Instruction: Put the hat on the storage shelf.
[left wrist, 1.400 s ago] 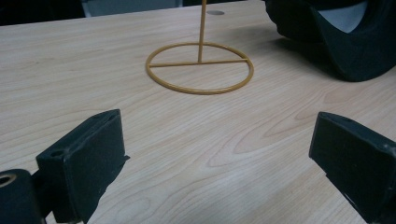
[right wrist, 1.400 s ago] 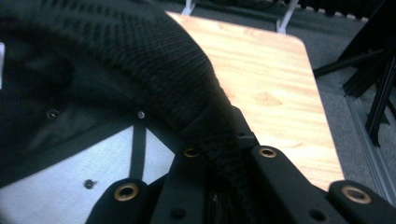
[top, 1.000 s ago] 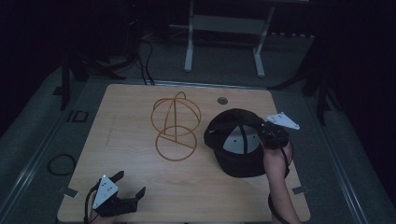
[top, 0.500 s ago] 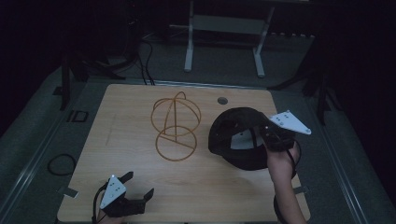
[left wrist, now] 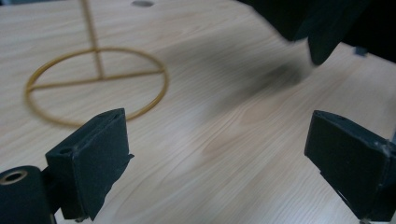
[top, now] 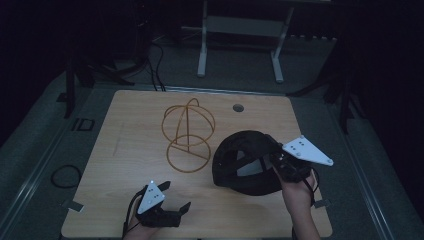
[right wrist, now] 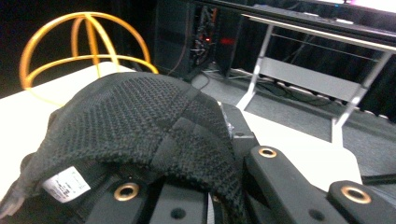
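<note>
Since a second ago we have tipped the black mesh cap [top: 245,162] up, lower right of the table [top: 130,130]. Soft and light, it's pinched at its rim by our right claw [top: 280,162]; our left claw [top: 172,200] gapes empty, lower left, below the wire stand [top: 189,132].

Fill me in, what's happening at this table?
A person works with tongs in each hand. The right tongs are shut on a black cap, holding it tilted at the right side of the wooden table. The left tongs are open with nothing between them, near the table's front edge. A gold wire stand sits in the middle, beside the cap.
</note>
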`<state>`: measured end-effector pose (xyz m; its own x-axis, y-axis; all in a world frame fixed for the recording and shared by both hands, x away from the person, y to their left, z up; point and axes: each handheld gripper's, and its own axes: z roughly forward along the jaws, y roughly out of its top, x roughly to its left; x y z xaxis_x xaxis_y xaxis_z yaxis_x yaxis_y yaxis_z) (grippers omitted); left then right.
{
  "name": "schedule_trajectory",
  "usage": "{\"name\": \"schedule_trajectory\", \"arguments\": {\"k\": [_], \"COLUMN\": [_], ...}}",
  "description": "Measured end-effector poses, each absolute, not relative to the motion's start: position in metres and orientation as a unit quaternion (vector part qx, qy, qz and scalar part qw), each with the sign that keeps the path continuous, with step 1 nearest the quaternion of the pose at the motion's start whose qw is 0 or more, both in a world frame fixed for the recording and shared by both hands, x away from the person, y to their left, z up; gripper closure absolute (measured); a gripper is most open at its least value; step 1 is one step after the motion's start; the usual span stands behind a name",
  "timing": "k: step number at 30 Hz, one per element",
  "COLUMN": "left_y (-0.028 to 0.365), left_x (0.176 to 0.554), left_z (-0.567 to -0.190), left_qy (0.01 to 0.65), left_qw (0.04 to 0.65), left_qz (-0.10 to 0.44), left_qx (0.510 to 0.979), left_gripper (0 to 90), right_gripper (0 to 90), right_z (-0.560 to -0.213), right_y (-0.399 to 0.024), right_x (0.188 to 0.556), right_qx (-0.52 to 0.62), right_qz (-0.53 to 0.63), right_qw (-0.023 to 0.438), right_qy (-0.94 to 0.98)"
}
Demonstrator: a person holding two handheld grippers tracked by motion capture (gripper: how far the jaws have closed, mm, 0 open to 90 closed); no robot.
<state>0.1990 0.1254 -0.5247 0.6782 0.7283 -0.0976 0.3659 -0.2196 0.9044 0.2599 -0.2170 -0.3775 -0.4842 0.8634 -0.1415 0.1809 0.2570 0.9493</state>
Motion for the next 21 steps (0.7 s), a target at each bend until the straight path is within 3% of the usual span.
{"name": "schedule_trajectory", "arguments": {"k": [8, 18, 21], "left_y": [0.092, 0.073, 0.074], "left_x": [0.207, 0.22, 0.222], "left_z": [-0.508, -0.497, -0.493], "left_qy": [0.321, 0.312, 0.308], "left_qw": [0.523, 0.533, 0.538], "left_qz": [0.173, 0.181, 0.191], "left_qx": [0.771, 0.765, 0.761], "left_gripper": [7.4, 15.0, 22.1], "right_gripper": [88.4, 88.4, 88.4], "right_z": [-0.378, -0.379, -0.38], "right_y": [-0.206, -0.191, -0.188], "right_x": [0.245, 0.242, 0.241], "right_qx": [0.348, 0.328, 0.321], "right_qz": [0.508, 0.512, 0.512], "right_qw": [0.333, 0.319, 0.316], "right_qy": [0.714, 0.727, 0.731]}}
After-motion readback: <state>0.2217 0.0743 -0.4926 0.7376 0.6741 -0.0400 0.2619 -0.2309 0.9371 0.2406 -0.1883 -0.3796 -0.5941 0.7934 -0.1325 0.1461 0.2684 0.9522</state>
